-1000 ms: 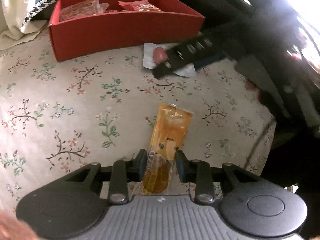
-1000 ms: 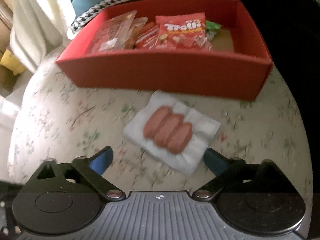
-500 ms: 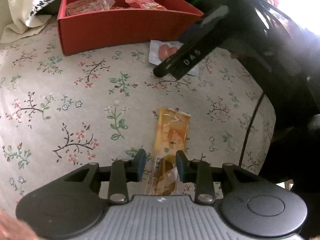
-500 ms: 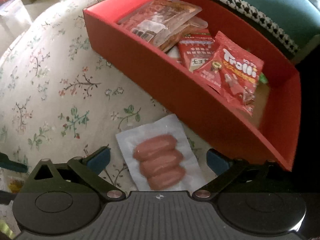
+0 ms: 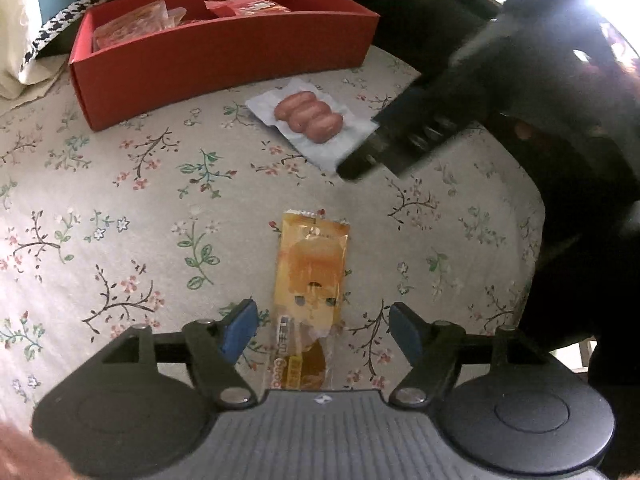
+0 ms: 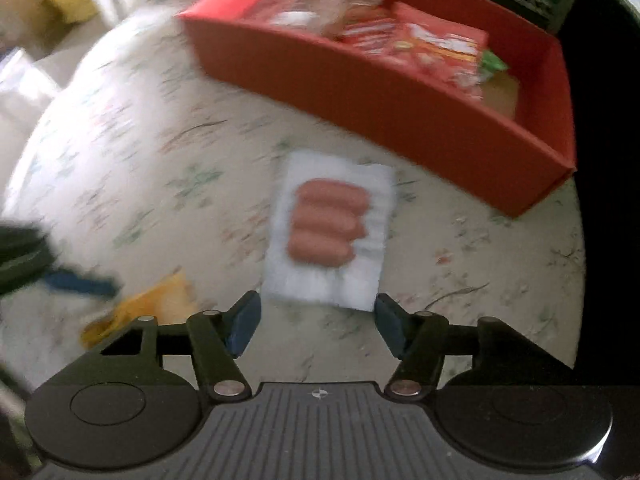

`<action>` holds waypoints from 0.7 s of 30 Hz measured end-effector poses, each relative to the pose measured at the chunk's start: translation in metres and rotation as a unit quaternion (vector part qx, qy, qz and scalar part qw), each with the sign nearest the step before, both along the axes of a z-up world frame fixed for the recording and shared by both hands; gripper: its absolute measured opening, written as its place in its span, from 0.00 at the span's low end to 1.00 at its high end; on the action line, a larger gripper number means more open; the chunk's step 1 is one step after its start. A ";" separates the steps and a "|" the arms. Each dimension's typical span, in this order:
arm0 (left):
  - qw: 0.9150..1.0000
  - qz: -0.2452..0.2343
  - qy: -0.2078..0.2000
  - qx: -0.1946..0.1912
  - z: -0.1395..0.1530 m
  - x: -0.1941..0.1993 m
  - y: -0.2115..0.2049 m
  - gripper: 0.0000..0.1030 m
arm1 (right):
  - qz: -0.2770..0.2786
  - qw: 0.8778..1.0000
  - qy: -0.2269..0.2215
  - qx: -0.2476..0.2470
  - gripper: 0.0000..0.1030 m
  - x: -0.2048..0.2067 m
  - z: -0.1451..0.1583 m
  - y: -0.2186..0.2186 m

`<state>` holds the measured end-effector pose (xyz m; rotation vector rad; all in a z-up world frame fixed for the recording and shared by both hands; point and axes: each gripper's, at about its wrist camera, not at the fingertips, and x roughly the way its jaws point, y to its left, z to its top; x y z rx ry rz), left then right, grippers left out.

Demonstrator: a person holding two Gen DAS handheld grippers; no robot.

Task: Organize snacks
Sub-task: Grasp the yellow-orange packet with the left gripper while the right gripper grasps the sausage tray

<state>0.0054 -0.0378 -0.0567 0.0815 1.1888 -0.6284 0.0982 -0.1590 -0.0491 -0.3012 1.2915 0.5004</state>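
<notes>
An orange snack packet [image 5: 310,276] lies flat on the floral cloth, its near end between the jaws of my left gripper [image 5: 322,326], which is open and not touching it. A white pack of three sausages [image 5: 308,116] lies further off, in front of the red box [image 5: 224,60] that holds several snack packs. My right gripper [image 6: 316,326] is open and empty just short of the sausage pack [image 6: 328,228]. The red box [image 6: 380,92] lies beyond it. The orange packet [image 6: 140,308] shows blurred at its lower left.
The right gripper's dark body [image 5: 420,136] reaches in from the right in the left wrist view, beside the sausage pack. A houndstooth cushion [image 5: 100,4] and white cloth [image 5: 16,40] lie behind the box. The round table's edge [image 5: 536,240] drops off at right.
My left gripper has opened and let go of the orange packet, which now lies on the cloth. My right gripper has pulled back and swung, the sausage pack now further ahead of it.
</notes>
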 end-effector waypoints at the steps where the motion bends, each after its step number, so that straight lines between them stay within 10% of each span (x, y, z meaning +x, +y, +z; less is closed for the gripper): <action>1: 1.000 0.000 0.000 0.000 -0.001 0.000 0.001 0.65 | 0.000 1.000 -0.013 -0.009 0.74 -0.001 0.003 0.002; 4: 1.000 0.001 0.004 -0.002 -0.001 0.002 0.000 0.66 | -0.051 0.998 -0.045 -0.003 0.89 0.016 0.011 0.002; 13: 0.998 -0.040 -0.033 0.027 -0.006 -0.009 -0.011 0.70 | -0.096 0.994 -0.060 0.005 0.84 0.029 -0.015 0.019; 16: 0.995 -0.024 -0.068 0.063 -0.004 -0.012 -0.015 0.33 | -0.104 0.992 -0.067 0.008 0.73 0.018 -0.008 0.014; 21: 0.998 0.019 -0.042 0.041 -0.003 0.007 0.001 0.22 | -0.123 0.990 -0.058 0.030 0.72 0.002 -0.003 0.004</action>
